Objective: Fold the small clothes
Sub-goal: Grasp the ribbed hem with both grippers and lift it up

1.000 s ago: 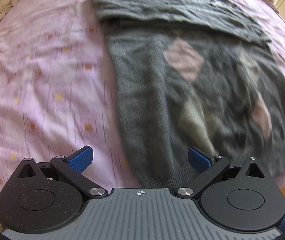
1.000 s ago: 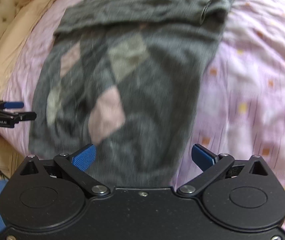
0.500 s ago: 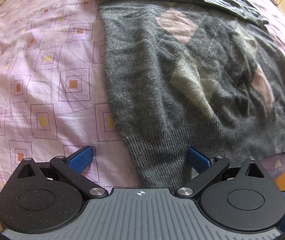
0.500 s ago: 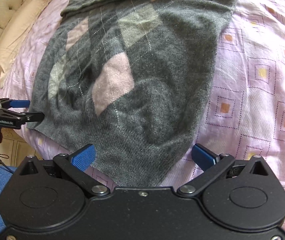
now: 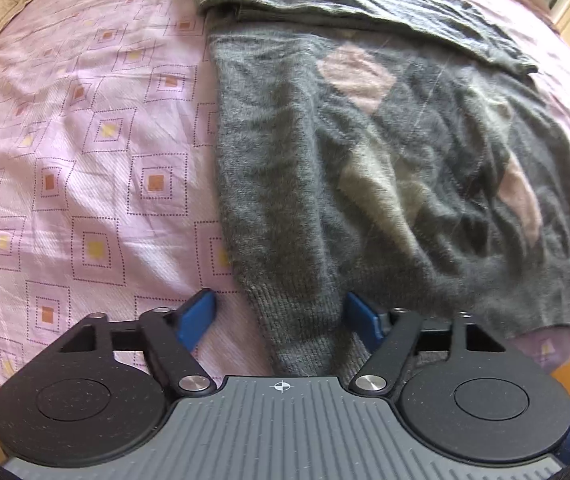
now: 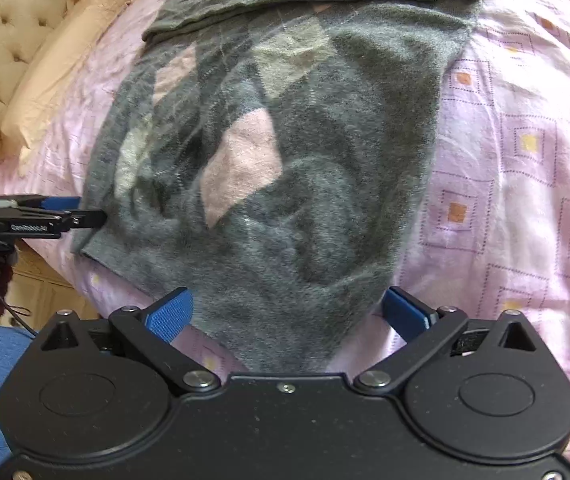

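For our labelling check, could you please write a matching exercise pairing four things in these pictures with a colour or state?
Things:
1. sweater
2. bedsheet
3. left gripper
4. headboard

Descriptions:
A. cream, tufted with buttons
B. open, hem corner between its fingers
C. pink with small squares
D. grey with pink diamonds, sleeves folded across the top

Pairs: 1-D, 2-C, 3-B, 4-A

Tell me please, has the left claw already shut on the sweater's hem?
No, the left claw is open, its blue fingers standing apart on either side of the grey sweater hem.
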Available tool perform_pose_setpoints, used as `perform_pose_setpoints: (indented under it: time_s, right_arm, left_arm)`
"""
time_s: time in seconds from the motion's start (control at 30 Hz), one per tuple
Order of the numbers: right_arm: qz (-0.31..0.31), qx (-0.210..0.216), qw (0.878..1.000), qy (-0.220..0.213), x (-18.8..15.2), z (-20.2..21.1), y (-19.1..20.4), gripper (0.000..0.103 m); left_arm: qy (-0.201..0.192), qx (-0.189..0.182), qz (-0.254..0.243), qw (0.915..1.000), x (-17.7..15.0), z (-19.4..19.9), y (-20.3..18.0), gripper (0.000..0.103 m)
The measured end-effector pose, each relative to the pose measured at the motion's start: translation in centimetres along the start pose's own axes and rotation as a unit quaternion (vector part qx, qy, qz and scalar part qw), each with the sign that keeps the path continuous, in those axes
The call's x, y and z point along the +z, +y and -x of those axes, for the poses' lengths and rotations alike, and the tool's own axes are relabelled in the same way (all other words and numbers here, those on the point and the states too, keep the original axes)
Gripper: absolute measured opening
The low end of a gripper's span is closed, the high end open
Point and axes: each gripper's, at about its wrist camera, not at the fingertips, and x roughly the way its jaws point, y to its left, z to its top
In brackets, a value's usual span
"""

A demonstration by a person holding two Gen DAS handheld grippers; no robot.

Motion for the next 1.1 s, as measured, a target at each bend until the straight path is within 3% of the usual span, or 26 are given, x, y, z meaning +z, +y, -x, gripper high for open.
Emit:
perform_pose_setpoints:
  time_s: [0.03,0.23,0.27,0.3,0.33,0.37,0.43,0.53,0.57,0.6,0.63,0.67,0.83,1.1]
  right_arm:
    - [-0.003,0.009,1.0,-0.001,-0.1,0.0,0.0,0.093]
    - [-0.019,0.019,1.0,-0.014,-0.2,0.0,-0.2,0.092]
    - [-0.022,0.02,0.999,-0.016,-0.1,0.0,-0.3,0.087]
    - [-0.027,0.02,0.999,-0.019,0.0,0.1,-0.4,0.082]
    - [-0.037,0.021,0.999,-0.022,0.1,0.3,-0.7,0.069]
    - [-0.05,0.022,0.998,-0.022,0.1,0.3,-1.1,0.057]
    - [-0.078,0.023,0.997,-0.02,0.1,0.3,-1.9,0.046]
    - [-0.083,0.021,0.996,-0.021,0.1,0.3,-2.0,0.045]
    - [-0.081,0.02,0.996,-0.019,0.1,0.2,-1.9,0.043]
    - [-0.082,0.018,0.996,-0.017,0.2,0.2,-1.8,0.04]
    - [-0.086,0.018,0.996,-0.01,0.4,0.0,-1.9,0.018]
    - [-0.094,0.026,0.995,0.001,0.6,-0.4,-1.8,0.015]
    - [-0.109,0.063,0.992,-0.018,1.3,0.9,-1.9,0.015]
    - [-0.126,0.1,0.98,-0.118,5.7,6.7,-2.2,0.015]
  left_arm:
    - [0.0,-0.003,0.0,1.0,0.0,0.0,-0.1,0.069]
    - [-0.005,-0.004,-0.001,1.0,0.0,0.0,-0.2,0.069]
    - [-0.008,-0.006,0.003,0.9999,0.0,0.1,-0.1,0.068]
    - [-0.011,-0.006,0.005,0.9999,-0.1,0.2,-0.1,0.06]
    - [-0.016,-0.004,0.007,0.9998,-0.1,0.4,0.0,0.047]
    - [-0.019,-0.004,0.008,0.9998,0.0,0.5,0.1,0.042]
    - [-0.016,-0.015,0.013,0.9997,0.2,0.6,0.3,0.036]
    - [-0.007,-0.024,0.011,0.9996,0.2,0.6,0.1,0.032]
    - [-0.006,-0.026,0.011,0.9996,0.2,0.6,0.1,0.028]
    - [-0.006,-0.029,0.011,0.9995,0.1,0.6,0.1,0.016]
    - [-0.005,-0.036,0.013,0.9992,0.0,0.7,0.1,0.008]
    - [-0.005,-0.041,0.018,0.999,0.1,0.8,0.2,0.008]
    - [-0.024,-0.062,0.033,0.9972,0.9,2.9,0.5,0.007]
    - [-0.112,-0.091,0.055,0.9879,6.4,8.6,1.5,0.007]
